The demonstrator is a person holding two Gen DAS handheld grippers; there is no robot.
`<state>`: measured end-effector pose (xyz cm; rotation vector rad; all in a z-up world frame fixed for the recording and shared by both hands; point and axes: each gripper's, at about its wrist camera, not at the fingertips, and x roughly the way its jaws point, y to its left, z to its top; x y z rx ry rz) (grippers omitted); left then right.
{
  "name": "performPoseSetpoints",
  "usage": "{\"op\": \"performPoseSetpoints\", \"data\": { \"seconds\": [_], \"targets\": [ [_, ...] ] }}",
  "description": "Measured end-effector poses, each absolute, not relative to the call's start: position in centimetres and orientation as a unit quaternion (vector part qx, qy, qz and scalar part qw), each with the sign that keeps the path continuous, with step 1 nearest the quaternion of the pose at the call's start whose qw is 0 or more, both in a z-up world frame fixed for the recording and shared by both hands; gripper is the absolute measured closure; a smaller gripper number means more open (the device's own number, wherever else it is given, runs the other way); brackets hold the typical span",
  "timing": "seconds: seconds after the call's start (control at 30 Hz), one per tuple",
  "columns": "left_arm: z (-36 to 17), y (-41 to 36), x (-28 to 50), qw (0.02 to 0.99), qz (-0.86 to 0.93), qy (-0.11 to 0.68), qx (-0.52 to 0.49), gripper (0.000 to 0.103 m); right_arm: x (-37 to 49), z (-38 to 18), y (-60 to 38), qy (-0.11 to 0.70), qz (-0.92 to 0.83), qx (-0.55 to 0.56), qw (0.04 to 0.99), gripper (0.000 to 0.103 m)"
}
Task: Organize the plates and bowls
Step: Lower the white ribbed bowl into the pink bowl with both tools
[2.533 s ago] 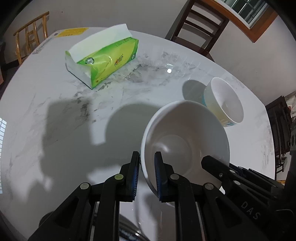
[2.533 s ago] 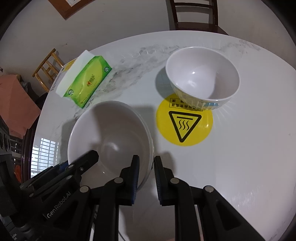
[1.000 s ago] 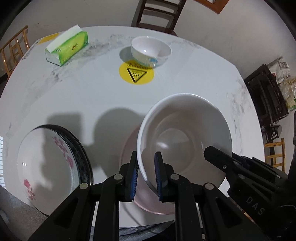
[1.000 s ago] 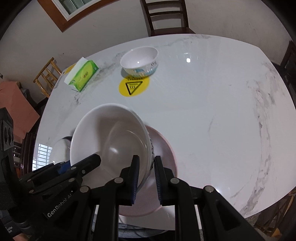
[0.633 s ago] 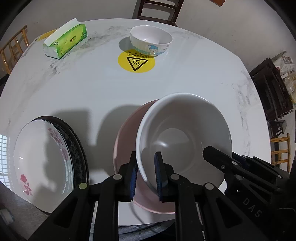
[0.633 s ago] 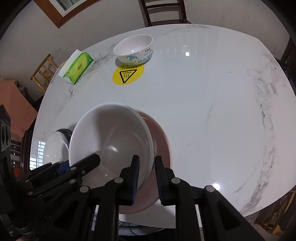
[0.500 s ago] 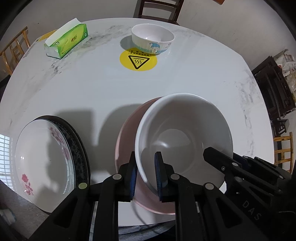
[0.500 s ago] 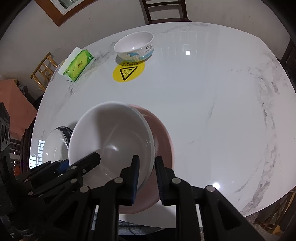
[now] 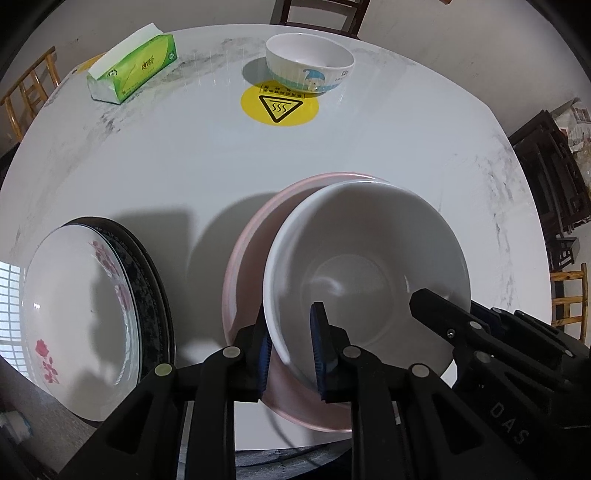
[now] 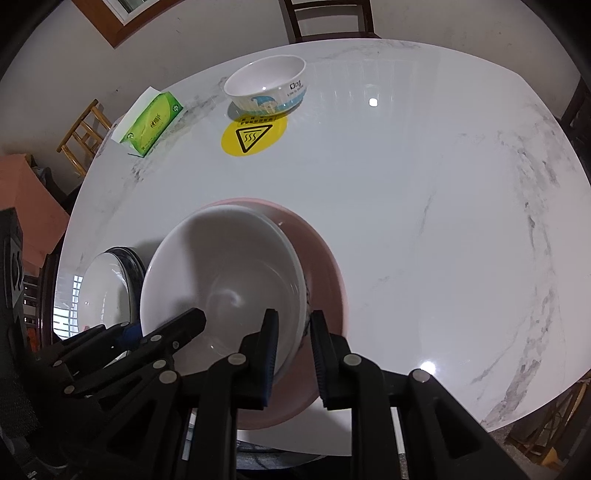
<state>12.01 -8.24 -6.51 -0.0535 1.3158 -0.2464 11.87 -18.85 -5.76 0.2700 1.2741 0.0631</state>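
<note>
A large white bowl [image 9: 365, 266] [image 10: 221, 273] sits inside a wider pink bowl [image 9: 247, 251] [image 10: 321, 266] near the table's front edge. My left gripper [image 9: 290, 350] is shut on the white bowl's left rim. My right gripper [image 10: 293, 354] is shut on its right rim. A small white bowl with a blue cartoon print [image 9: 310, 66] [image 10: 266, 85] stands at the far side, behind a round yellow hot-surface sticker [image 9: 279, 107] [image 10: 253, 136]. A white plate with pink flowers [image 9: 81, 317] [image 10: 105, 291] lies on a dark plate at the left.
A green tissue box [image 9: 133, 72] [image 10: 151, 123] lies at the far left of the white marble table [image 9: 166, 158] [image 10: 424, 192]. Dark wooden chairs stand behind the table [image 9: 317, 14] [image 10: 328, 18]. A light wooden chair [image 10: 85, 136] stands at the left.
Both grippers have carried the white bowl back from the far side toward the front edge and lowered it into the pink bowl. The stacked plates have come into view at left.
</note>
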Motion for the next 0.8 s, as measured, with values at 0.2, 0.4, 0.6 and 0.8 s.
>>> {"op": "performPoseSetpoints", "data": {
  "seconds": [0.2,0.4,0.6,0.8],
  "targets": [
    [-6.72,-8.02,12.16,0.781,-0.117,0.613,-0.035,0.086,12.02,-5.87,-18.90,0.592,0.029,0.129,0.795,0.083],
    [-6.80,-7.70,12.32,0.777,-0.115,0.617,-0.045,0.084,12.09,-5.91,-18.77,0.595,0.031,0.127,0.793,0.082],
    [-6.65,-7.66,12.32,0.777,-0.112,0.617,-0.046,0.079,12.22,-5.82,-18.68,0.598,0.031,0.126,0.791,0.082],
    [-6.50,-7.60,12.27,0.777,-0.109,0.617,-0.050,0.078,12.35,-5.89,-18.44,0.603,0.033,0.120,0.788,0.081]
  ]
}}
